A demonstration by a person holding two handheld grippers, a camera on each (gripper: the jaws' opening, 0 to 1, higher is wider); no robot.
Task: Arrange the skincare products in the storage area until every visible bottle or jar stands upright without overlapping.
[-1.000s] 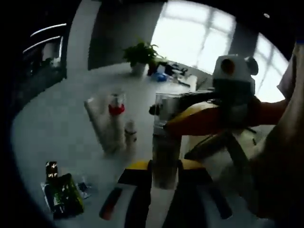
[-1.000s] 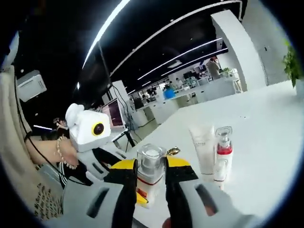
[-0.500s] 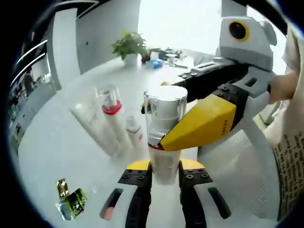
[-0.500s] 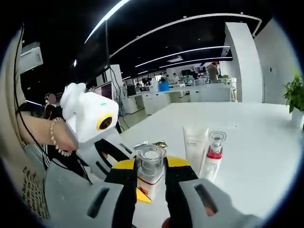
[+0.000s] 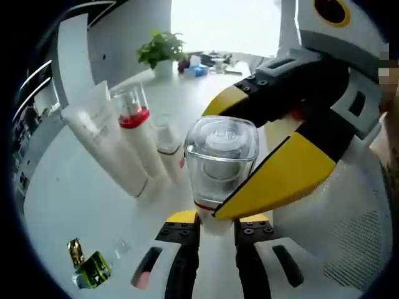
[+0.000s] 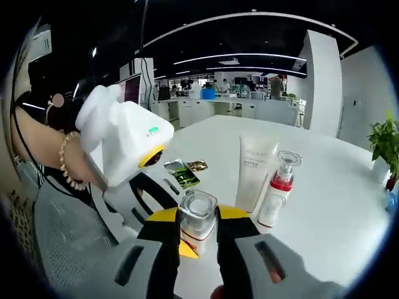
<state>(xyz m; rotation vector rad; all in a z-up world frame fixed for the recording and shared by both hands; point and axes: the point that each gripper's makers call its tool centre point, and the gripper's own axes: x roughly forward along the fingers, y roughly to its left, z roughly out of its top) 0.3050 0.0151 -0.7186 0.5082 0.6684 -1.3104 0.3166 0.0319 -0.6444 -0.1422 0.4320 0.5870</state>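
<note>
A small bottle with a clear domed cap [image 5: 219, 156] stands between my left gripper's [image 5: 217, 219] jaws, which are shut on its base. My right gripper [image 5: 257, 142] comes in from the right, its yellow jaws closed around the same bottle's [image 6: 198, 210] upper part. In the right gripper view my right gripper [image 6: 199, 217] holds it at the bottom centre. Just beyond stand a white tube [image 5: 103, 146] [image 6: 254, 171], a pump bottle with a red collar [image 5: 137, 140] [image 6: 277, 190] and a small white bottle [image 5: 167, 146], all upright on the white table [image 5: 68, 193].
Green and gold sachets [image 5: 90, 269] [image 6: 182, 173] lie on the table to the side. A potted plant [image 5: 159, 50] [image 6: 383, 140] stands at the far end. A mesh chair [image 5: 349, 237] is close by. A hand with a bead bracelet [image 6: 65, 171] holds the left gripper.
Both views have closed in on the tube and pump bottle, which now look larger and nearer. Both grippers still hold the clear-capped bottle.
</note>
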